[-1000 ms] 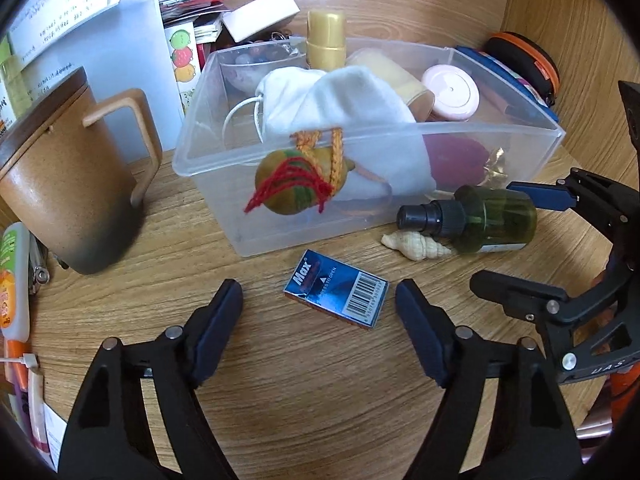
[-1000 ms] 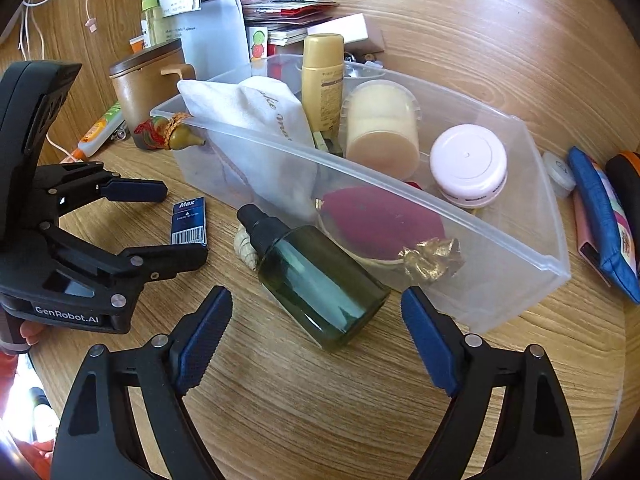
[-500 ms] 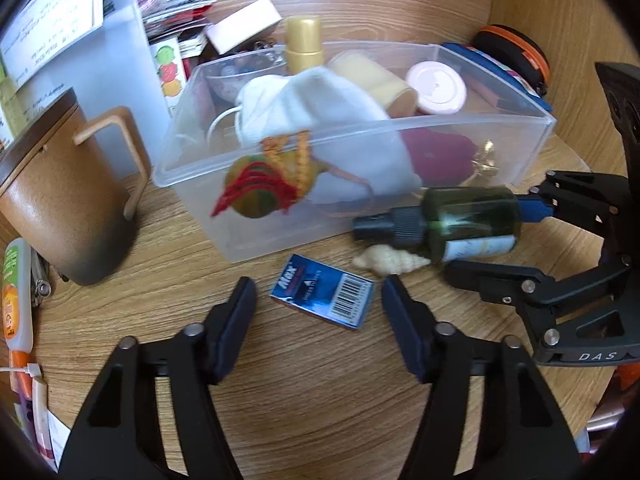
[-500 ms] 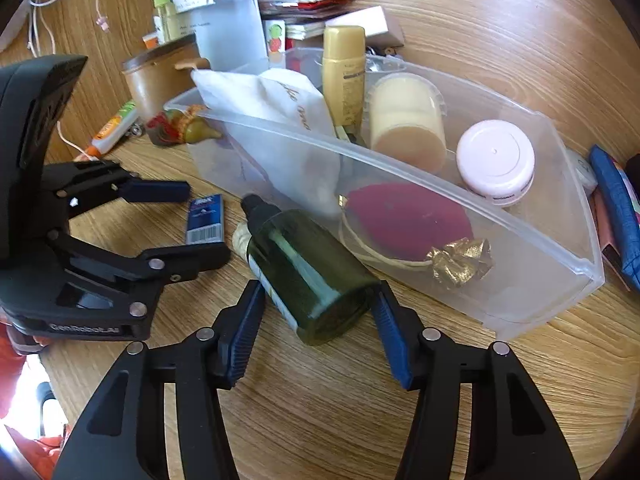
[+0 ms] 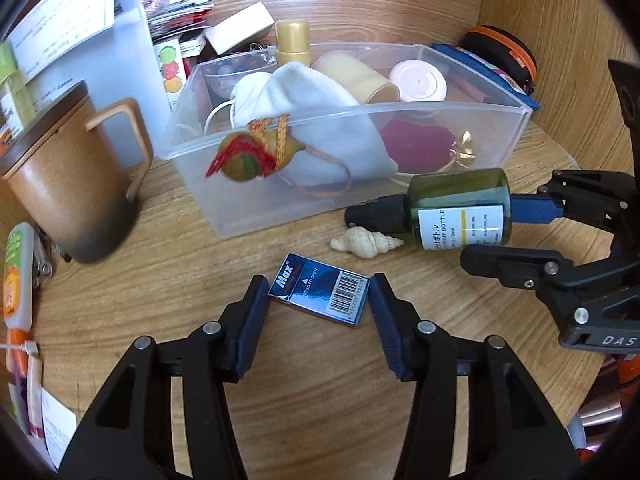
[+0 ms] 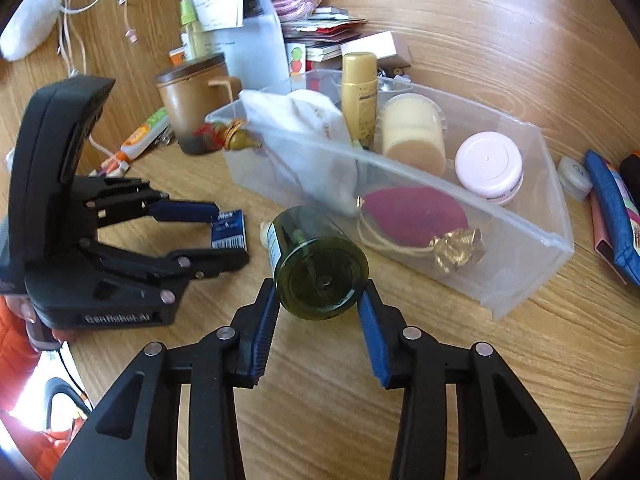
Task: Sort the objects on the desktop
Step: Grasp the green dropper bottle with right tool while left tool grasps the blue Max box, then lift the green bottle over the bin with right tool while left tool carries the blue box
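The blue box [image 5: 319,294] still lies flat on the desk [image 5: 320,392] in front of the bin [image 5: 256,216], but the left gripper [image 5: 318,294] has narrowed from wide open, and its closing pads now touch both ends. The green bottle [image 6: 320,276] was lying by the bin a second ago; now it's tipped up off the desk, base toward the camera, between the right gripper's [image 6: 319,300] closing jaws, pads pressing its sides. The shell [image 5: 366,242] stays put beside the box.
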{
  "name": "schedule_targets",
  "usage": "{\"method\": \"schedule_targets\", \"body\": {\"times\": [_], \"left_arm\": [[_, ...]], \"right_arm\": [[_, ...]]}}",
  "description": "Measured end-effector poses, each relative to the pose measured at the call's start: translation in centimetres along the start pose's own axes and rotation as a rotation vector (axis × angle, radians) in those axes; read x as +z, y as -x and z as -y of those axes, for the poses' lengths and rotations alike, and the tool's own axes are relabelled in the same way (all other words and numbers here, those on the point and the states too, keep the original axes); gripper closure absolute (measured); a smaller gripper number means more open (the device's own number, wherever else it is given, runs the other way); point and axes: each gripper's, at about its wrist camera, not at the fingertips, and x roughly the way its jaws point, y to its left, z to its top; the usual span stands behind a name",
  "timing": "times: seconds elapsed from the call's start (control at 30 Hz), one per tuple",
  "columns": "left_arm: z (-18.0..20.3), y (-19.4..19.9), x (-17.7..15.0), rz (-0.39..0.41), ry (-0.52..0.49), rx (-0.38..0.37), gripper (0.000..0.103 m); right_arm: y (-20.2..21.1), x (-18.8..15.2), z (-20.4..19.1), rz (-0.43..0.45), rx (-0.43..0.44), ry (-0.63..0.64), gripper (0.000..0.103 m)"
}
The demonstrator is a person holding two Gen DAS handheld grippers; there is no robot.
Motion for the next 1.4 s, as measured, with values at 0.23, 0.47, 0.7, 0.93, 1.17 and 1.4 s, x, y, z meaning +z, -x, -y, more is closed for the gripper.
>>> {"method": "schedule_targets", "body": {"times": [0.23, 0.47, 0.7, 0.93, 1.17, 1.4], "left_arm": [[-0.1, 1.7, -1.0, 0.029, 0.032, -0.011, 0.052], [-0.8, 3.3, -1.8, 0.065, 0.067, -0.004, 0.052], [-1.7, 5.0, -1.8, 0.107, 0.093, -0.006, 0.052], [-2.3, 6.4, -1.1, 0.154, 0.116, -0.011, 0.052], [-2.2, 7.9, 0.3, 0.206, 0.110, -0.019, 0.052], [-1.8, 9.5, 2.6, 0.263, 0.080, -0.009, 0.052]], "right_arm": [[0.3, -1.4, -1.5, -0.040, 0.007, 0.067, 0.066], [-1.1, -1.3, -3.3, -0.084, -0.007, 0.121, 0.050], [-2.5, 0.2, -2.9, -0.084, 0.003, 0.089, 0.050], [-1.2, 0.4, -2.2, -0.029, 0.027, 0.031, 0.065], [2.5, 1.2, -2.5, 0.052, 0.012, 0.047, 0.065], [6.1, 2.9, -1.4, 0.142, -0.015, 0.052, 0.065]]}}
